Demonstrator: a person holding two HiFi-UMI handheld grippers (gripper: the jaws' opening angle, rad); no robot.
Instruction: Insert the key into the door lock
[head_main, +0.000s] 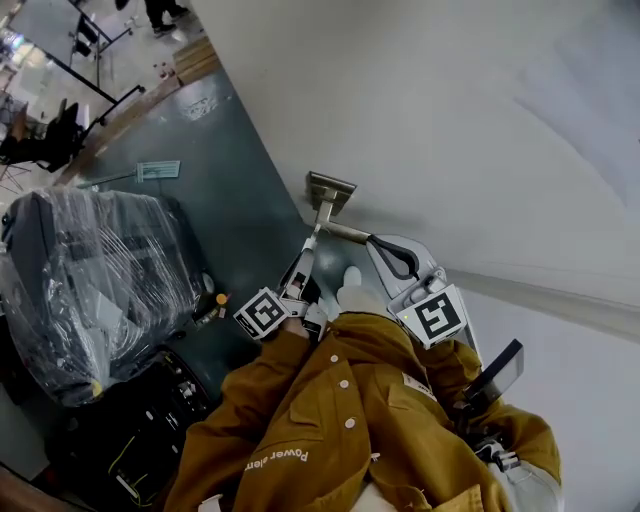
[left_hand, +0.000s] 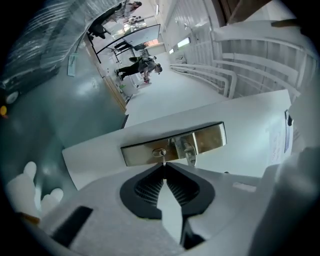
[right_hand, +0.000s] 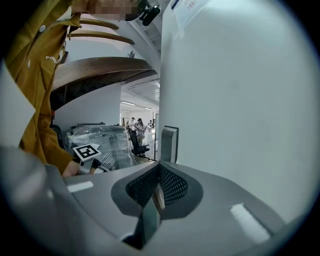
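A brass lock plate (left_hand: 172, 145) sits on the white door (left_hand: 240, 150), with the keyhole (left_hand: 159, 152) at its left and the lever handle (left_hand: 188, 150) beside it. My left gripper (left_hand: 164, 165) is shut on the key (left_hand: 164, 160). The thin blade sticks out of the jaws and its tip is right at the keyhole. In the head view the left gripper (head_main: 308, 248) points up at the plate (head_main: 330, 187). My right gripper (head_main: 372, 243) hangs shut beside the lever (head_main: 345, 232), close to the door. Its own view shows the right gripper (right_hand: 158, 172) with the plate (right_hand: 169, 144) edge-on ahead.
A plastic-wrapped grey chair (head_main: 90, 270) and a black bag (head_main: 140, 430) stand on the blue-grey floor (head_main: 230, 190) to my left. The white door (head_main: 450, 130) fills the right side. People stand far down the hall (left_hand: 142, 67).
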